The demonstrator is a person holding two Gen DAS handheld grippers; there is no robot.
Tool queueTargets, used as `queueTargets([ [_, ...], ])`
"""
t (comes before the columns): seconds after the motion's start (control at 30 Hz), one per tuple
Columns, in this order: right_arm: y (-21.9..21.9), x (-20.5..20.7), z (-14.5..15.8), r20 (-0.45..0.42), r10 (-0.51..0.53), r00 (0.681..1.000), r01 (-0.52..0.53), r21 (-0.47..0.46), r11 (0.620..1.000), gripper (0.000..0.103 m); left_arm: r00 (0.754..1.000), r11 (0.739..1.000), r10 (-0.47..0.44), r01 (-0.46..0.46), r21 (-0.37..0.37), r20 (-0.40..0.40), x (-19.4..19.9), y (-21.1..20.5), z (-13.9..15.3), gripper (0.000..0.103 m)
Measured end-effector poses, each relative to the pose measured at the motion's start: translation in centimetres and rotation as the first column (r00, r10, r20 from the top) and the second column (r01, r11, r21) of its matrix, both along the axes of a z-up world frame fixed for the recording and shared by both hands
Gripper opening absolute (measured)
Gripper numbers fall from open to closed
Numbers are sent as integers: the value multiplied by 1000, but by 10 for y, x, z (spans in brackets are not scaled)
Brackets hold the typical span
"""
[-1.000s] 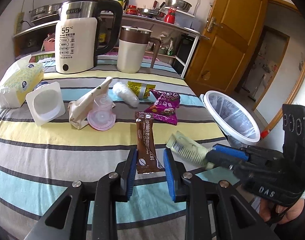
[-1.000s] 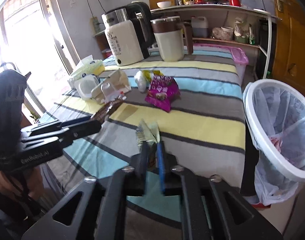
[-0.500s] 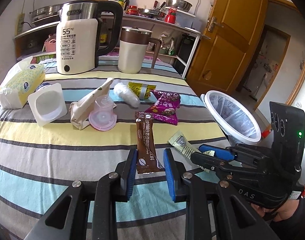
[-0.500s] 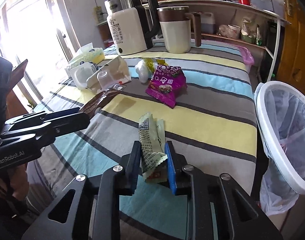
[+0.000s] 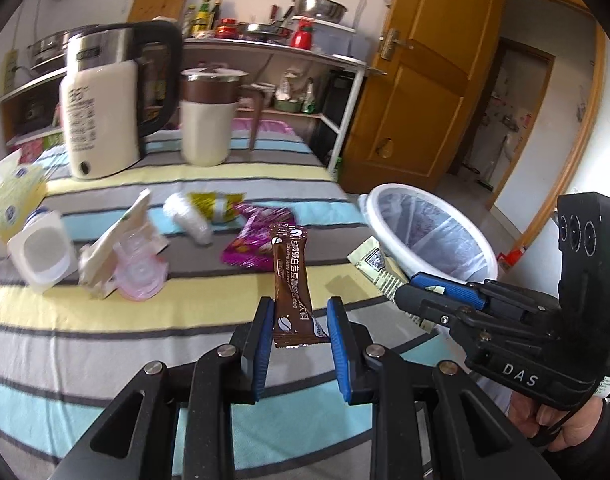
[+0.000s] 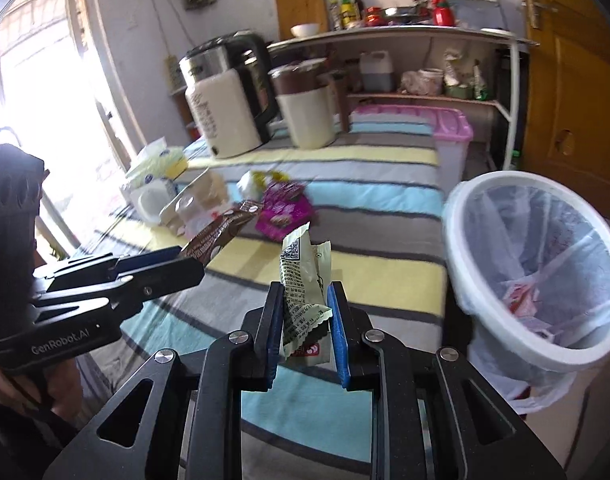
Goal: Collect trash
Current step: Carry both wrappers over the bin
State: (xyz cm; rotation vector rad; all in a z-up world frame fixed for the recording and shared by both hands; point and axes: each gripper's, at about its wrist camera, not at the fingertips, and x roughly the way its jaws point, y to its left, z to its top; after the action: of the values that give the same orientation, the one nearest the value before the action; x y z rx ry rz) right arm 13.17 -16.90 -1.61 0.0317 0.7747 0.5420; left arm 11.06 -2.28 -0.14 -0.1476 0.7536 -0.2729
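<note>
The brown coffee sachet (image 5: pixel 291 284) stands upright in the left tongs (image 5: pixel 301 344), clear of the striped table (image 5: pixel 105 320); the pale green wrapper (image 6: pixel 303 280) stands likewise in the right tongs (image 6: pixel 303 336), which have just closed further on it. The lined bin (image 6: pixel 545 280) lies at two o'clock from the right tongs, the nearer pair. A second ago both wrappers lay flat on the table; now both are lifted.

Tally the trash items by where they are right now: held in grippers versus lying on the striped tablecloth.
Held in grippers: 2 (brown coffee sachet, pale green wrapper)
On the tablecloth: 6 (white square tub, cream carton, pink plastic cup, clear crumpled cup, yellow-green wrapper, purple snack bag)
Total: 8
</note>
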Motion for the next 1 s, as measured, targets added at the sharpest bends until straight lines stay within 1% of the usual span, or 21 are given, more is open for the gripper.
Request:
queueTargets([
  [0.13,-23,2,7,16,-65,998,65,8,998,23,999,999,-48,48,-7,13,11,-20,4,27],
  [0.27,-52,6,13,33,-146,989,146,16,989,23,995,995,-99,99,-9,28,24,-42,8,27],
  [0.4,-82,8,16,43,-226,973,226,13,974,23,988,988,-149,150,-19,40,39,-65,12,27],
  [0.6,-123,15,15,34,-329,944,329,8,944,23,976,975,-217,218,-28,33,63,-100,10,28],
  [0.8,-148,21,7,21,-385,923,385,-8,923,23,962,962,-273,273,-28,10,85,-133,1,28],
  [1.0,-165,32,-4,-8,-413,911,413,-17,911,23,955,955,-295,294,-39,-21,105,-154,-9,28],
])
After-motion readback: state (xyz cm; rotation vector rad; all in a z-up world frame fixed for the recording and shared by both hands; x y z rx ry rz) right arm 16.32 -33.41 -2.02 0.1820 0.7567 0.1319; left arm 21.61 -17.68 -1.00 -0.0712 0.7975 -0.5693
